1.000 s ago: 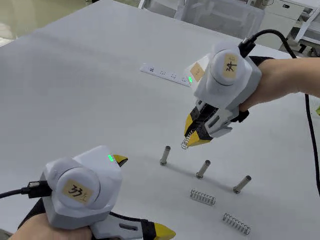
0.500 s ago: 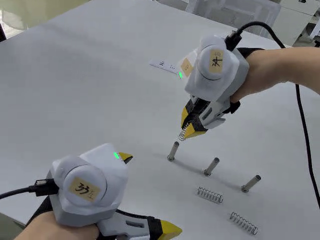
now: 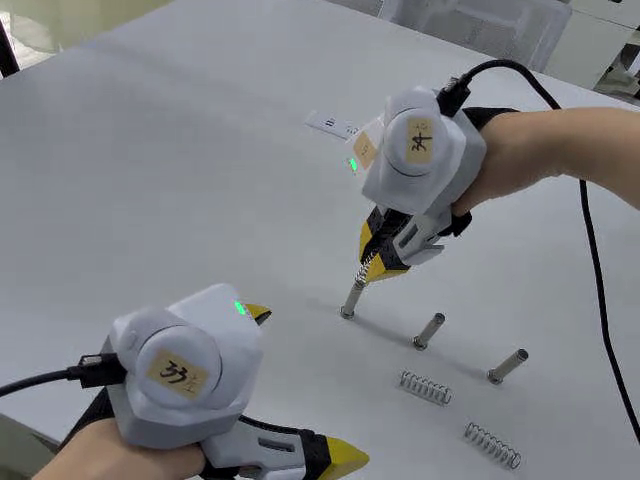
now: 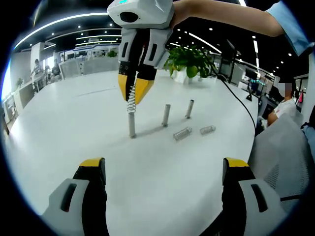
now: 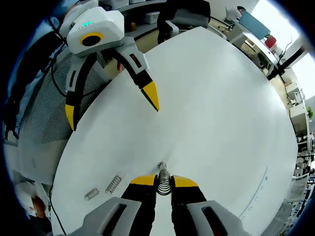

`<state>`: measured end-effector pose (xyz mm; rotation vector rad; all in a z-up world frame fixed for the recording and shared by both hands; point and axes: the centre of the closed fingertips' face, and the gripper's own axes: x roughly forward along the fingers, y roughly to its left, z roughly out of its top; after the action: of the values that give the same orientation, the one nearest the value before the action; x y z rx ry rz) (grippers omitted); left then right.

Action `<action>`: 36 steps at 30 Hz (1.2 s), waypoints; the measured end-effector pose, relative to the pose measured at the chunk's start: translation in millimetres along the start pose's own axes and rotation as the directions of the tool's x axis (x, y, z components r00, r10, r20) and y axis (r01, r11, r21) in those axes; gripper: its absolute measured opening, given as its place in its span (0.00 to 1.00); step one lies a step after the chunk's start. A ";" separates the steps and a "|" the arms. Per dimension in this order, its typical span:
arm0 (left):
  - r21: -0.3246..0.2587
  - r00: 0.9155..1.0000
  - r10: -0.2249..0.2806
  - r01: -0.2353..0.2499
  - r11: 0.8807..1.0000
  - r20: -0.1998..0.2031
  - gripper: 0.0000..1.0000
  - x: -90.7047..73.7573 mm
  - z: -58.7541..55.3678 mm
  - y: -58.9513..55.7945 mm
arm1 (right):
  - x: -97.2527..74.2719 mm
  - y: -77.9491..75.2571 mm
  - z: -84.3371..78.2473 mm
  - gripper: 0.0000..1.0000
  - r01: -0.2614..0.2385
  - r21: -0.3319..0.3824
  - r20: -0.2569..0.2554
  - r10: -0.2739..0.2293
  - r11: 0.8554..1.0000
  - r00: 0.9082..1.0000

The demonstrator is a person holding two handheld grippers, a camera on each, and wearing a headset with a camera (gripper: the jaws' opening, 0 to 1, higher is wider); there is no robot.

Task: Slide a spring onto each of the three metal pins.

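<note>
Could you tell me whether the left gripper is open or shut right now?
Open: on the left gripper, the two yellow-tipped jaws stand wide apart, nothing between them.

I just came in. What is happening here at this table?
A person works with a claw in each hand. The right claw is shut on a spring, whose lower end meets the top of the end pin in a row of three upright ones. The other two pins are bare, and two more springs lie on the white table beside them. The left claw is open and holds nothing.
</note>
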<state>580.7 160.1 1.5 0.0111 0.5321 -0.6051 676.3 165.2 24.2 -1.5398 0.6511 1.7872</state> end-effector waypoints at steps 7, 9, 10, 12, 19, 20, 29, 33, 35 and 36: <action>-0.009 1.000 -0.003 0.003 1.000 -0.008 0.97 -0.6 -4.2 -1.8 | 3.7 1.3 -0.9 0.08 -0.008 -0.002 -0.009 0.008 1.000 1.000; -0.011 1.000 -0.005 0.004 1.000 -0.011 0.97 -0.3 -4.9 -2.1 | 4.1 1.1 -0.8 0.08 -0.006 -0.003 -0.010 0.006 1.000 1.000; -0.012 1.000 -0.005 0.005 1.000 -0.012 0.97 -0.2 -5.3 -2.2 | 4.3 1.3 -0.9 0.08 -0.007 -0.005 -0.011 0.007 1.000 1.000; -0.012 1.000 -0.005 0.005 1.000 -0.013 0.97 0.0 -5.9 -2.4 | 5.3 3.5 -0.6 0.08 -0.017 -0.001 -0.012 0.017 1.000 1.000; -0.018 1.000 -0.004 0.004 1.000 -0.013 0.97 1.1 -7.1 -2.5 | 13.0 2.3 -2.8 0.08 -0.020 -0.008 -0.019 0.020 1.000 1.000; -0.019 1.000 -0.004 0.004 1.000 -0.014 0.97 1.1 -7.3 -2.5 | 13.7 2.6 -3.2 0.08 -0.023 -0.008 -0.021 0.022 1.000 1.000; -0.028 1.000 -0.006 0.005 1.000 -0.019 0.96 2.1 -9.5 -2.5 | 27.1 4.1 -7.4 0.08 -0.041 -0.001 -0.047 0.041 0.999 0.998; -0.031 1.000 -0.008 0.007 1.000 -0.020 0.96 3.1 -10.1 -2.8 | 33.0 6.7 -5.9 0.08 -0.049 0.001 -0.051 0.049 0.999 0.997; -0.030 1.000 -0.010 0.009 0.999 -0.022 0.96 3.3 -10.5 -3.1 | 36.4 7.4 -5.2 0.08 -0.049 -0.001 -0.053 0.049 0.999 0.997; -0.028 1.000 -0.010 0.010 1.000 -0.024 0.96 3.3 -10.8 -2.8 | 38.3 7.6 -5.2 0.08 -0.049 -0.001 -0.055 0.049 0.999 0.997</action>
<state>576.3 157.7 -9.0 -0.0110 0.5647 -0.6077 671.2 163.0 -14.7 -1.5919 0.7197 1.7874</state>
